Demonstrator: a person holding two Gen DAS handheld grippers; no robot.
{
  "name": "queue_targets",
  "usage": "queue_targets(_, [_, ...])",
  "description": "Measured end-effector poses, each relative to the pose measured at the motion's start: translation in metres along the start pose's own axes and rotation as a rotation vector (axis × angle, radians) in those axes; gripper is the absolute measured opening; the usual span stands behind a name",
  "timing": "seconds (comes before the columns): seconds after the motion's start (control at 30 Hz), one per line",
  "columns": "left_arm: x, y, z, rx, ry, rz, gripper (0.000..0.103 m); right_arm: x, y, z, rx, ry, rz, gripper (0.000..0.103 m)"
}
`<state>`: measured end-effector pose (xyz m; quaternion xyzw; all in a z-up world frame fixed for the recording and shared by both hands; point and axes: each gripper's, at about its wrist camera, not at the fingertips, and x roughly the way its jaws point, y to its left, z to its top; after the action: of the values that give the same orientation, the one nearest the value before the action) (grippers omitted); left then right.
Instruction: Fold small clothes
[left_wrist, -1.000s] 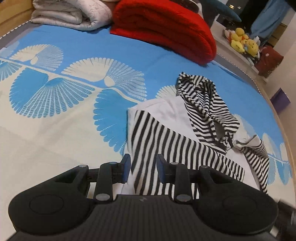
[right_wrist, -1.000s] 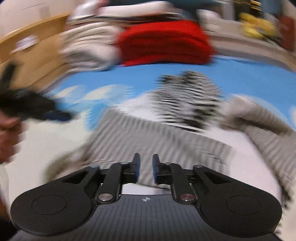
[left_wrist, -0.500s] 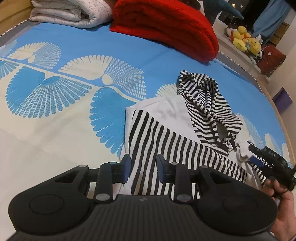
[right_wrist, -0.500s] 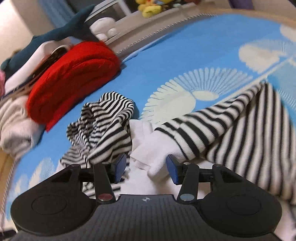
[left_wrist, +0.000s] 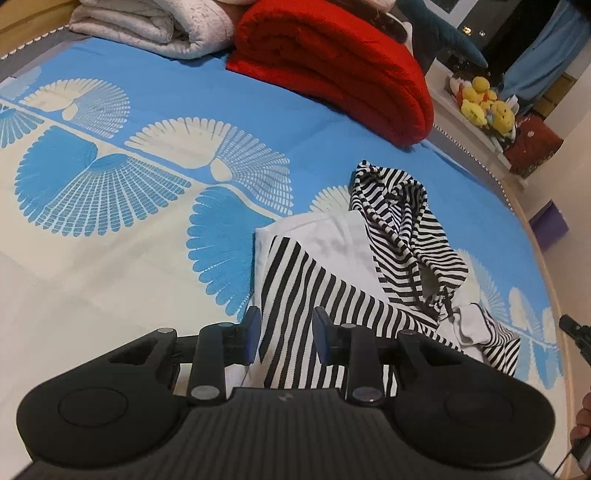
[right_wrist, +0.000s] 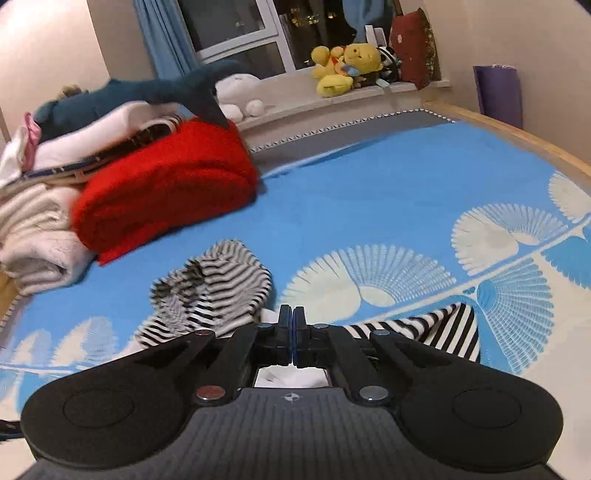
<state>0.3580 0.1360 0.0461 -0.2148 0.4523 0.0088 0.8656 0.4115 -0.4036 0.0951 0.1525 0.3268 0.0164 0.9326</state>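
A small white hoodie (left_wrist: 343, 240) with black-and-white striped sleeves and hood lies on the blue patterned bedspread (left_wrist: 147, 122). One striped sleeve is folded across its body. My left gripper (left_wrist: 284, 332) is open, hovering just above the near striped sleeve. My right gripper (right_wrist: 292, 325) has its jaws closed together at the hoodie's right side; the striped hood (right_wrist: 218, 288) lies to its left and the other striped sleeve (right_wrist: 436, 328) to its right. No cloth shows between the pads. Its tip shows at the left wrist view's right edge (left_wrist: 576, 332).
A folded red blanket (left_wrist: 343, 66) and a folded white quilt (left_wrist: 155, 26) lie at the head of the bed. A blue shark plush (right_wrist: 155, 96) rests on them. Yellow plush toys (right_wrist: 343, 62) sit on the windowsill. The wooden bed edge (right_wrist: 517, 136) runs along the right.
My right gripper closed its jaws and swung up to view the room, moving off to the hoodie's right. The left gripper stayed open and nearly still.
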Motion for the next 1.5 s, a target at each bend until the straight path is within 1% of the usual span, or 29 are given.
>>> queue_targets(0.03, [-0.001, 0.002, 0.001, -0.007, 0.000, -0.004, 0.034, -0.001, 0.000, 0.002, 0.030, 0.029, 0.012, 0.004])
queue_targets(0.07, [-0.002, 0.004, 0.001, -0.014, 0.000, -0.007, 0.034, 0.005, -0.001, -0.001, 0.074, 0.076, 0.020, 0.011])
queue_targets(0.1, [-0.003, 0.005, 0.001, -0.019, 0.001, -0.009, 0.034, 0.015, 0.000, -0.007, 0.117, 0.127, 0.032, 0.028])
queue_targets(0.17, [-0.005, 0.008, 0.001, -0.028, 0.001, -0.012, 0.034, 0.035, 0.002, -0.026, 0.178, 0.168, 0.005, 0.046])
queue_targets(0.27, [-0.008, 0.010, 0.002, -0.028, -0.004, -0.016, 0.034, 0.072, 0.000, -0.058, 0.269, 0.196, -0.062, 0.046])
queue_targets(0.33, [-0.009, 0.013, 0.004, -0.034, -0.009, -0.012, 0.034, 0.097, -0.005, -0.073, 0.333, 0.209, -0.111, 0.046])
queue_targets(0.4, [-0.010, 0.016, 0.007, -0.043, -0.014, -0.012, 0.034, 0.116, -0.007, -0.082, 0.386, 0.201, -0.140, 0.044])
queue_targets(0.43, [-0.010, 0.016, 0.008, -0.046, -0.017, -0.014, 0.034, 0.121, -0.007, -0.084, 0.400, 0.196, -0.147, 0.040])
queue_targets(0.47, [-0.011, 0.017, 0.010, -0.048, -0.018, -0.017, 0.034, 0.125, -0.008, -0.084, 0.405, 0.195, -0.156, 0.014])
queue_targets(0.5, [-0.011, 0.017, 0.011, -0.049, -0.017, -0.021, 0.034, 0.125, -0.007, -0.082, 0.396, 0.197, -0.160, 0.003])
queue_targets(0.57, [-0.011, 0.019, 0.011, -0.052, -0.013, -0.031, 0.034, 0.114, -0.003, -0.067, 0.339, 0.184, -0.178, 0.003])
queue_targets(0.63, [-0.012, 0.020, 0.012, -0.056, -0.011, -0.040, 0.034, 0.089, -0.001, -0.045, 0.261, 0.147, -0.154, 0.003])
queue_targets(0.7, [-0.013, 0.023, 0.013, -0.060, -0.010, -0.049, 0.034, 0.055, 0.010, -0.011, 0.091, 0.143, -0.144, 0.003])
queue_targets(0.8, [-0.018, 0.027, 0.014, -0.069, -0.016, -0.063, 0.034, 0.001, 0.037, 0.038, -0.234, 0.179, -0.099, 0.003])
queue_targets(0.83, [-0.020, 0.028, 0.014, -0.073, -0.018, -0.068, 0.034, -0.014, 0.052, 0.051, -0.358, 0.207, -0.067, 0.003])
queue_targets(0.9, [-0.021, 0.030, 0.014, -0.079, -0.019, -0.075, 0.034, -0.035, 0.084, 0.068, -0.541, 0.259, -0.005, 0.003])
queue_targets(0.93, [-0.022, 0.030, 0.014, -0.081, -0.018, -0.076, 0.034, -0.042, 0.106, 0.073, -0.609, 0.277, 0.042, 0.003])
queue_targets(1.0, [-0.023, 0.031, 0.013, -0.080, -0.016, -0.073, 0.034, -0.048, 0.147, 0.079, -0.679, 0.309, 0.174, 0.003])
queue_targets(1.07, [-0.024, 0.032, 0.012, -0.078, -0.015, -0.070, 0.034, -0.042, 0.195, 0.072, -0.710, 0.356, 0.348, 0.003])
queue_targets(1.1, [-0.025, 0.033, 0.012, -0.077, -0.016, -0.069, 0.034, -0.032, 0.215, 0.065, -0.705, 0.374, 0.407, 0.003])
queue_targets(1.13, [-0.025, 0.033, 0.012, -0.074, -0.017, -0.069, 0.034, -0.019, 0.236, 0.055, -0.683, 0.384, 0.452, 0.008])
queue_targets(1.17, [-0.026, 0.033, 0.012, -0.069, -0.017, -0.066, 0.034, -0.004, 0.253, 0.047, -0.647, 0.382, 0.469, 0.026])
queue_targets(1.2, [-0.025, 0.033, 0.011, -0.064, -0.016, -0.062, 0.034, 0.011, 0.265, 0.039, -0.602, 0.389, 0.469, 0.040])
queue_targets(1.27, [-0.024, 0.034, 0.010, -0.055, -0.010, -0.053, 0.034, 0.035, 0.279, 0.017, -0.511, 0.432, 0.462, 0.039])
queue_targets(1.33, [-0.023, 0.033, 0.009, -0.039, -0.006, -0.041, 0.034, 0.037, 0.279, 0.001, -0.493, 0.420, 0.464, 0.039])
queue_targets(1.4, [-0.021, 0.032, 0.009, -0.025, -0.005, -0.032, 0.034, 0.024, 0.260, -0.015, -0.482, 0.383, 0.460, 0.040])
queue_targets(1.43, [-0.019, 0.030, 0.008, -0.017, -0.002, -0.031, 0.034, 0.014, 0.242, -0.026, -0.462, 0.369, 0.446, 0.040])
queue_targets(1.5, [-0.014, 0.025, 0.005, 0.000, 0.014, -0.038, 0.034, 0.005, 0.198, -0.045, -0.399, 0.357, 0.372, 0.042])
